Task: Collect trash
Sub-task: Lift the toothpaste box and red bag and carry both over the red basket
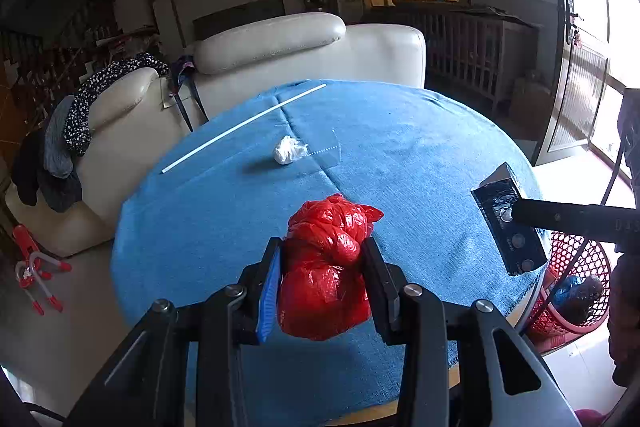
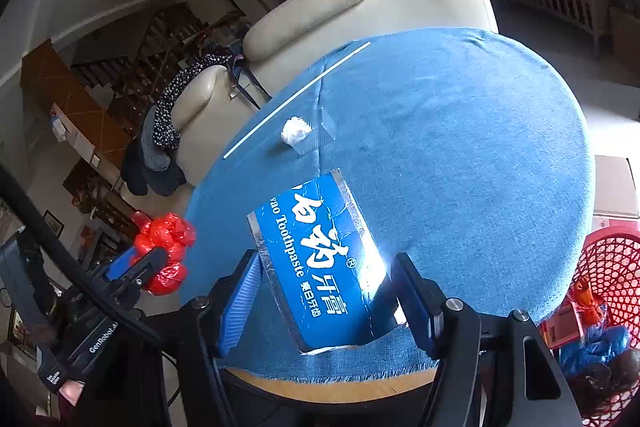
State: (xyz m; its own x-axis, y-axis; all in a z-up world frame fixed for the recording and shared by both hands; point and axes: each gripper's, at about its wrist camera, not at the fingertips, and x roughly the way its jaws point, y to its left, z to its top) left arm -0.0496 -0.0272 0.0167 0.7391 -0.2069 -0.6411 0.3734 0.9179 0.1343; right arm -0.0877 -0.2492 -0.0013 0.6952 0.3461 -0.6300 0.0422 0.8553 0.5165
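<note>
Round table (image 1: 420,155) under blue woven cloth fills frame centre. Red plastic mesh basket (image 2: 612,267) at lower right edge, part-filled. Left tool (image 1: 322,283) clenched on crumpled red plastic bag (image 1: 326,267), lower centre. Right tool (image 2: 326,303) grips flattened blue toothpaste box (image 2: 320,263), lower centre. White thin rod (image 1: 244,129) and crumpled white paper ball (image 1: 286,150) on cloth, upper left of centre.

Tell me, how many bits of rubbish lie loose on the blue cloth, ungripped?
2: a long white stick near the far edge, and a crumpled white wad just nearer, mid-cloth. None seem hidden.
</note>
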